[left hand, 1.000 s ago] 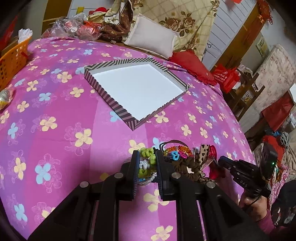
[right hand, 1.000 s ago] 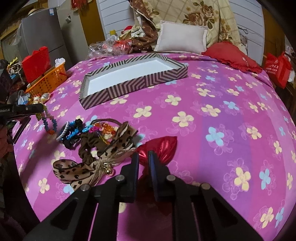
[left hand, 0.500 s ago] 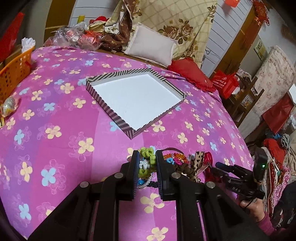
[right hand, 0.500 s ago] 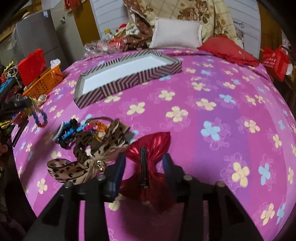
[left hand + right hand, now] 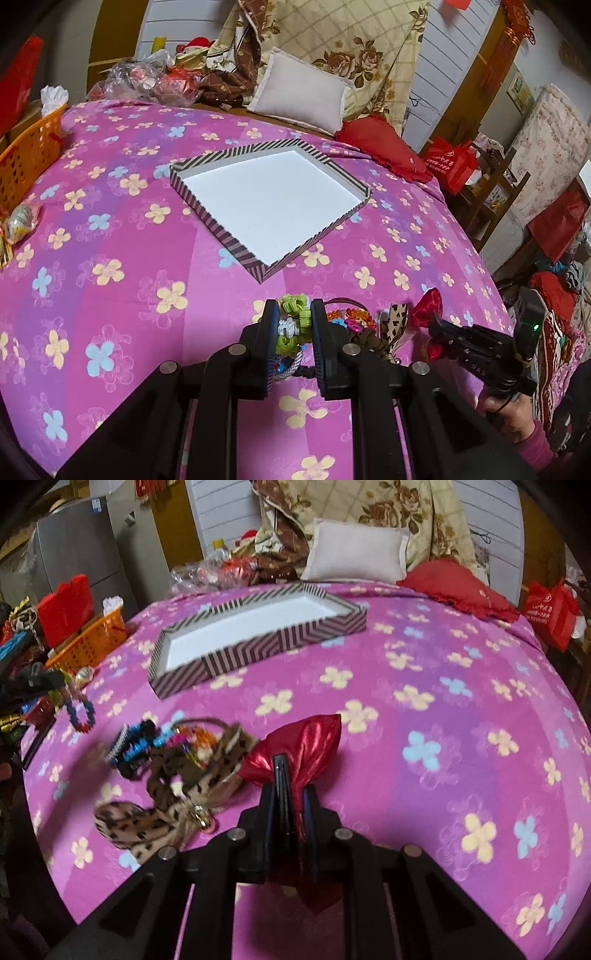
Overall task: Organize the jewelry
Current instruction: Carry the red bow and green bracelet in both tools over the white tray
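A shallow striped box (image 5: 269, 206) with a white floor lies empty on the pink flowered bedspread; it also shows in the right wrist view (image 5: 258, 635). My left gripper (image 5: 293, 321) is shut on a green and white beaded bracelet (image 5: 293, 314), lifted above the bed. My right gripper (image 5: 290, 786) is shut on the middle of a shiny red bow clip (image 5: 306, 738), seen in the left wrist view (image 5: 426, 308). A pile of jewelry (image 5: 177, 753) with a leopard-print bow (image 5: 147, 819) lies left of the red bow.
An orange basket (image 5: 26, 162) stands at the bed's left edge. A white pillow (image 5: 299, 96), a red cushion (image 5: 384, 151) and plastic bags (image 5: 147, 77) lie behind the box. A blue bead bracelet (image 5: 79, 712) hangs from the other gripper at left.
My right gripper opened around the red bow, then shut on it and lifted it. My left gripper rose and drew back with the bracelet in it.
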A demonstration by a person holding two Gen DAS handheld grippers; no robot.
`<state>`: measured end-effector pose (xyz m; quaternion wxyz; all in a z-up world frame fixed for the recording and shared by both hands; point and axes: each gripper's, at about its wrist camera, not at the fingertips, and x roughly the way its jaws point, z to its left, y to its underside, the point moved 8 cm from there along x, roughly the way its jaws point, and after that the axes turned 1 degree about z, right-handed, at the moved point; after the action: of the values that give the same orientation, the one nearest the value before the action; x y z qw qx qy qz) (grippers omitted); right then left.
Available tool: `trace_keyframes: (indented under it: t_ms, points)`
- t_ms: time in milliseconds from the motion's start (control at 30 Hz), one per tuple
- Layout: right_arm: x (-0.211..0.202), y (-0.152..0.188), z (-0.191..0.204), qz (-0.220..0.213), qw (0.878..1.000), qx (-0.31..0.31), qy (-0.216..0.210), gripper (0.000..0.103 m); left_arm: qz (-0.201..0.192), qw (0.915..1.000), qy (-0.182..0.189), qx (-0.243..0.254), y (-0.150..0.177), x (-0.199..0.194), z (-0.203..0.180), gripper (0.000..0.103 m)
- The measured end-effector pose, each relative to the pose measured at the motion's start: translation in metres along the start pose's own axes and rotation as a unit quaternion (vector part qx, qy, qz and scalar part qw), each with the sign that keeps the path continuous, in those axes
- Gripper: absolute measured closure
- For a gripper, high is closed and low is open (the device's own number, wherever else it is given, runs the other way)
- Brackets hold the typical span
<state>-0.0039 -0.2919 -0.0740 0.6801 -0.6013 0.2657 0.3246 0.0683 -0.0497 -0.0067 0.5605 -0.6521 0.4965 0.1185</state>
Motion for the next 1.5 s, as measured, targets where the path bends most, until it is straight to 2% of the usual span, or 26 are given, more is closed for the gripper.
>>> trace_keyframes:
  t_ms: [267, 667, 1133, 1367, 1500]
  points:
    - [-0.009, -0.034, 0.009, -0.022, 0.999, 0.005, -0.026, 0.088, -0.004, 0.9999, -0.01, 0.013, -0.024, 0.005, -0.006, 0.103]
    - [0.017, -0.101, 0.041, -0.029, 0.998, -0.021, -0.054, 0.088, -0.016, 0.9983, -0.052, 0.022, -0.071, 0.033, 0.006, 0.103]
    - [0.102, -0.171, 0.084, 0.01, 0.996, -0.041, -0.081, 0.088, -0.009, 0.9961, -0.087, 0.007, -0.118, 0.094, 0.031, 0.103]
    - [0.146, -0.191, 0.085, 0.039, 0.995, -0.019, -0.093, 0.088, 0.007, 0.9968, -0.078, -0.016, -0.121, 0.129, 0.043, 0.103]
    - [0.167, -0.19, 0.087, 0.055, 0.994, -0.015, -0.093, 0.088, 0.021, 0.9964, -0.075, -0.033, -0.115, 0.146, 0.051, 0.103]
